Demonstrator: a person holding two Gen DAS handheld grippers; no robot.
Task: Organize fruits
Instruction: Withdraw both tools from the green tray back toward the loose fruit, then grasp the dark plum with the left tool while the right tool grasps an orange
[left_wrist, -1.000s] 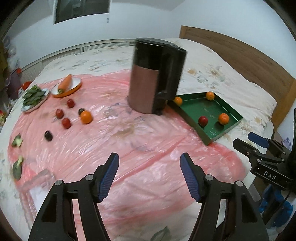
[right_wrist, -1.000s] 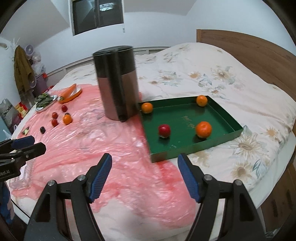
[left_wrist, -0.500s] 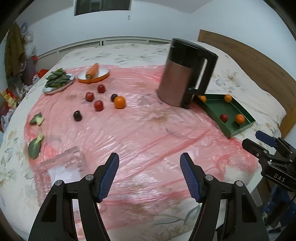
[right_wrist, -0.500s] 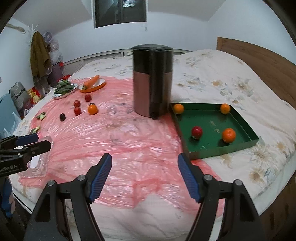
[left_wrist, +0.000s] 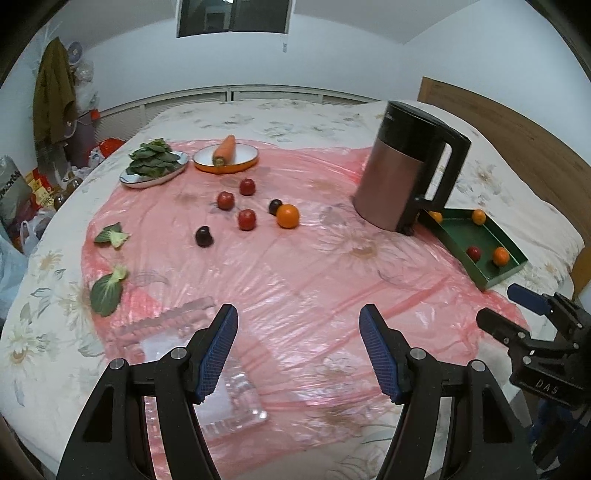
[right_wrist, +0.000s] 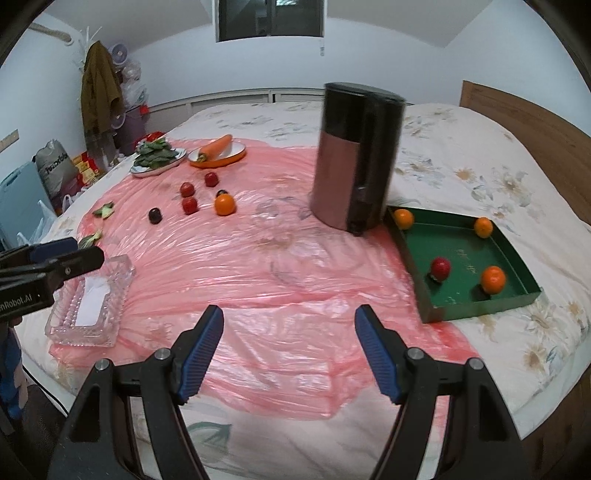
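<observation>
A green tray (right_wrist: 465, 243) at the right holds three oranges and a red fruit (right_wrist: 440, 268); the same tray (left_wrist: 480, 236) shows in the left wrist view. Loose on the pink plastic sheet lie an orange (left_wrist: 287, 216), three red fruits (left_wrist: 246, 219) and two dark ones (left_wrist: 203, 236). My left gripper (left_wrist: 298, 350) hangs open and empty above the sheet's near part, over a clear glass dish (left_wrist: 221, 391). My right gripper (right_wrist: 289, 350) is open too, empty, above the near edge of the sheet.
A tall copper-and-black kettle (left_wrist: 402, 177) stands beside the tray. At the far left sit a plate of greens (left_wrist: 153, 166) and an orange dish with a carrot (left_wrist: 226, 157). Loose leaves (left_wrist: 107, 291) lie at the left. A wooden headboard (left_wrist: 517, 147) bounds the right.
Both grippers have swung leftwards across the bed, still open. The loose fruits have come toward the middle of the views and the tray has slid to the right.
</observation>
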